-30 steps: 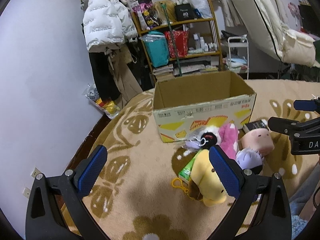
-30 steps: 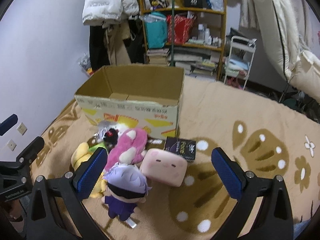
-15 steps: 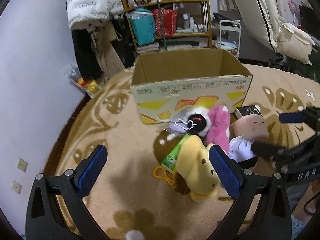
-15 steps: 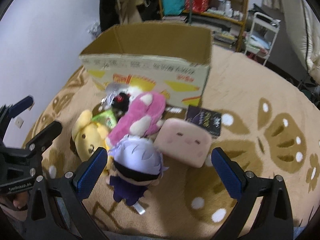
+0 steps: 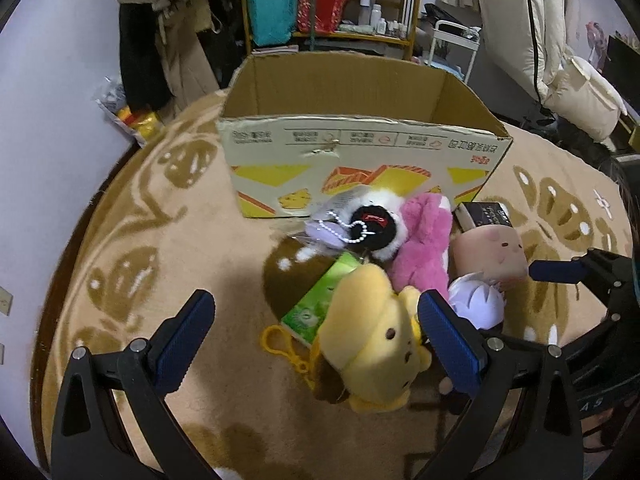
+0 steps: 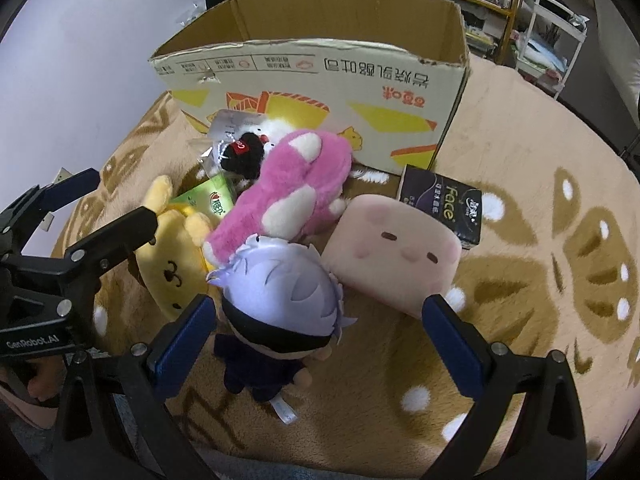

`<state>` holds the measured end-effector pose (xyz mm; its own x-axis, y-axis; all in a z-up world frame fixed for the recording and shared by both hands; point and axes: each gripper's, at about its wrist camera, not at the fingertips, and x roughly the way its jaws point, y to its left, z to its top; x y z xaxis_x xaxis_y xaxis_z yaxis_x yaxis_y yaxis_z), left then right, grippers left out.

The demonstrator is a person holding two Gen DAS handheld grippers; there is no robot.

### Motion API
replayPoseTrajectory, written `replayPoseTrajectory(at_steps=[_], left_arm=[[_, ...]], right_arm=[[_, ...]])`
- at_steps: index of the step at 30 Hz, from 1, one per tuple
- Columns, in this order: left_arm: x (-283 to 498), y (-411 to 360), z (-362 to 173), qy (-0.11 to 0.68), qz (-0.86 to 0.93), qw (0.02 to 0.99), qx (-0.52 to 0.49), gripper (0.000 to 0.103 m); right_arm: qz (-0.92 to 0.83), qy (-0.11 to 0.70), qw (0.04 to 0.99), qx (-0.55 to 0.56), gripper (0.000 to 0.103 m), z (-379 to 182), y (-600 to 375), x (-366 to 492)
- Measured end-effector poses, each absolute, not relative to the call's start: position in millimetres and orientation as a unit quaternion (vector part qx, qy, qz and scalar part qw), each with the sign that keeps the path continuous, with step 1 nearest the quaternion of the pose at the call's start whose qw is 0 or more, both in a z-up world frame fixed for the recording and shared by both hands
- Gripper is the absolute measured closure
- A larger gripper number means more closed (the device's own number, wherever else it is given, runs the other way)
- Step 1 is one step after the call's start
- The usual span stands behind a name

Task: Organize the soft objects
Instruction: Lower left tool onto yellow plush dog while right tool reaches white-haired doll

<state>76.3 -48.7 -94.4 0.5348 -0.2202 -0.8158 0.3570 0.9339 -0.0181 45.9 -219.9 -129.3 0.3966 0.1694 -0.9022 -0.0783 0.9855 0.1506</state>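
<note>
Left wrist view: left tool (image 5: 316,336) spread wide, gripping nothing, poised over yellow plush (image 5: 372,344) lying on the rug (image 5: 160,248) in front of cardboard box (image 5: 360,160).

Right wrist view: right tool (image 6: 320,340) spread wide too, bracketing lilac-haired doll (image 6: 280,292); pink plush (image 6: 292,188) and beige cushion toy (image 6: 392,256) touching it, just before the box.

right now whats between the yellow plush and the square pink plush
In the right wrist view, the lavender-haired doll and the pink plush lie between the yellow plush and the square pink plush.
</note>
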Motion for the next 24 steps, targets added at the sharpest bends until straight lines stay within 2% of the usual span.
replayPoseTrajectory(at_steps=[6,12,17,19,21,24], left_arm=[[85,-52,-102,0.477,-0.201,0.855,0.039,0.003],[85,-59,-108,0.486,-0.207,0.848,0.052,0.003],[82,-63,-109,0.487,-0.215,0.844,0.061,0.022],[81,-66,-109,0.486,-0.218,0.844,0.067,0.036],[80,-66,-109,0.486,-0.22,0.843,0.07,0.039],[80,-65,-108,0.486,-0.221,0.843,0.068,0.042]], right_arm=[[0.084,0.553,0.828,0.038,0.0,-134,-216,49],[0.091,0.56,0.823,0.034,0.0,-138,-213,50],[0.092,0.561,0.822,0.03,0.001,-139,-210,49],[0.092,0.561,0.822,0.033,0.003,-138,-211,49],[0.09,0.563,0.821,0.034,0.008,-138,-212,47],[0.089,0.564,0.82,0.04,0.009,-138,-214,44]])
